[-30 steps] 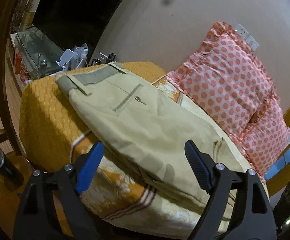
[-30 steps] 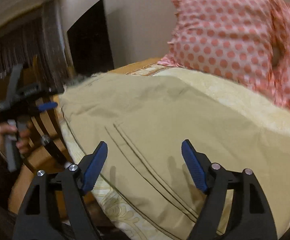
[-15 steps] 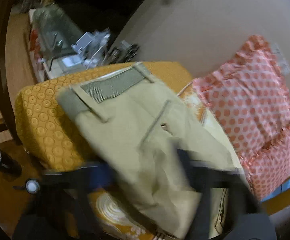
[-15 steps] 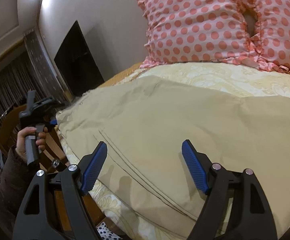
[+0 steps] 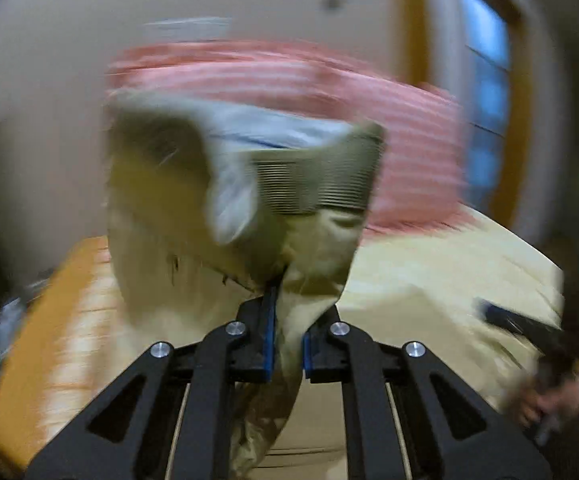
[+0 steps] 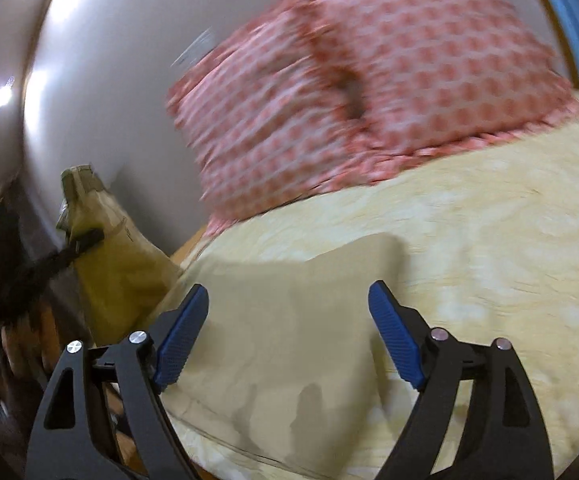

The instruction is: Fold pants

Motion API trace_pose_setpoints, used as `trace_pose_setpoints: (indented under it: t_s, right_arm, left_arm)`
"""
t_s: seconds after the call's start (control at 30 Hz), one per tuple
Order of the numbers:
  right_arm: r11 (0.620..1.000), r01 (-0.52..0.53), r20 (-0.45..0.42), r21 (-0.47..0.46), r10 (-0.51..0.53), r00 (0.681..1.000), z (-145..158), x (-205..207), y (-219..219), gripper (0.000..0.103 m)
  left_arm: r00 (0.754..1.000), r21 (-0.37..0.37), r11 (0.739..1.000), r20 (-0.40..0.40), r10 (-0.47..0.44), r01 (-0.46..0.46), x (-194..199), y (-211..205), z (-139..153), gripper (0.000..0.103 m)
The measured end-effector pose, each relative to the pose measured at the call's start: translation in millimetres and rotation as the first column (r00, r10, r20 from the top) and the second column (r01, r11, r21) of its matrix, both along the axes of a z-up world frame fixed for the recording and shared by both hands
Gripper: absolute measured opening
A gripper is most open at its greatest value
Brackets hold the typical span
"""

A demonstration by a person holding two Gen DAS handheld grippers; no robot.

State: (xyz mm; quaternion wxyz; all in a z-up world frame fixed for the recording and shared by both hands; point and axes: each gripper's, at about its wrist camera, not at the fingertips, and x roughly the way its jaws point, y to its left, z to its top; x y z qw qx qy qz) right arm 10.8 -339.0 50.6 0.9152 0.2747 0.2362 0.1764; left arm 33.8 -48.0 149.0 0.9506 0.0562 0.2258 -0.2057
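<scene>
Left tool (image 5: 287,332) clamped on pants (image 5: 241,200), waistband end lifted off bed (image 6: 469,240), rest of fabric draped flat on cover. Right tool (image 6: 288,336) spread wide, hovering above flat leg portion. Pink dotted pillows (image 6: 389,80) against wall behind.

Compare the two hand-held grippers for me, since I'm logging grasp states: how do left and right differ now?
The left hand-held gripper is shut on the khaki cotton pants, while the right hand-held gripper stands open and holds nothing. The left one lifts the waistband end off the pale yellow bedspread; the right one hovers over the part of the pants lying flat. Both have black frames with blue pads.
</scene>
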Motion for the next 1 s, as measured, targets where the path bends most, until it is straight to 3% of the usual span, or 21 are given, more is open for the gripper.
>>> trace_pose_setpoints:
  t_s: [0.1, 0.17, 0.23, 0.3, 0.37, 0.43, 0.5, 0.57, 0.67, 0.8, 0.9, 0.97, 1.0]
  right_arm:
    - [0.992, 0.075, -0.062, 0.099, -0.069, 0.996, -12.7, -1.3, -30.1, 0.084]
    - [0.986, 0.086, -0.106, 0.145, -0.071, 0.992, -20.4, 2.9, -40.7, 0.084]
    - [0.980, 0.051, -0.146, 0.192, -0.023, 0.989, -26.5, 11.7, -42.7, 0.084]
    - [0.979, 0.013, -0.167, 0.203, 0.022, 0.986, -30.1, 21.2, -38.3, 0.084]
    - [0.982, -0.018, -0.196, 0.187, 0.055, 0.979, -32.4, 30.1, -29.6, 0.084]
    - [0.985, -0.057, -0.218, 0.161, 0.092, 0.972, -35.0, 40.5, -17.8, 0.077]
    - [0.989, -0.082, -0.251, 0.120, 0.110, 0.962, -37.6, 48.9, -6.5, 0.071]
    - [0.996, -0.084, -0.276, 0.039, 0.092, 0.957, -36.5, 59.7, 3.5, 0.068]
    - [0.996, -0.084, -0.298, -0.011, 0.077, 0.951, -35.3, 69.3, 10.6, 0.066]
    - [0.995, -0.099, -0.311, -0.002, 0.093, 0.946, -37.0, 72.1, 7.6, 0.053]
    - [0.993, -0.109, -0.320, 0.041, 0.117, 0.940, -43.0, 74.2, -1.2, 0.038]
    - [0.990, -0.127, -0.327, 0.062, 0.141, 0.934, -45.0, 77.0, -3.9, 0.034]
    - [0.987, -0.141, -0.333, 0.073, 0.158, 0.930, -45.7, 78.3, -4.9, 0.033]
  left_arm:
    - [0.976, 0.094, 0.973, -0.083, -0.202, 0.209, -14.0, -70.6, -48.0, 0.010]
    - [0.945, 0.131, 0.949, -0.201, -0.257, 0.286, -15.5, -97.4, -84.8, 0.010]
    - [0.933, 0.128, 0.945, -0.245, -0.263, 0.300, -16.2, -101.4, -103.1, 0.011]
    - [0.937, 0.107, 0.950, -0.225, -0.265, 0.295, -25.3, -91.5, -97.3, 0.019]
    - [0.933, 0.002, 0.953, -0.204, -0.297, 0.304, -32.7, -65.3, -76.7, 0.024]
    - [0.948, -0.080, 0.964, -0.177, -0.266, 0.255, -26.4, -34.1, -53.1, 0.051]
    - [0.975, -0.142, 0.984, -0.181, -0.129, 0.104, -2.7, 15.8, -36.2, 0.057]
    - [0.970, -0.152, 0.988, -0.241, -0.011, -0.026, 26.7, 52.1, -38.7, 0.057]
    - [0.918, -0.162, 0.977, -0.390, 0.066, -0.140, 73.5, 88.2, -61.2, 0.056]
    - [0.842, -0.221, 0.965, -0.540, 0.003, -0.144, 112.5, 102.5, -90.7, 0.056]
    - [0.820, -0.243, 0.962, -0.571, -0.037, -0.126, 121.0, 99.3, -96.3, 0.068]
    - [0.790, -0.245, 0.964, -0.609, -0.070, -0.103, 129.5, 93.4, -107.0, 0.070]
    - [0.789, -0.262, 0.960, -0.608, -0.086, -0.097, 131.2, 92.9, -109.2, 0.074]
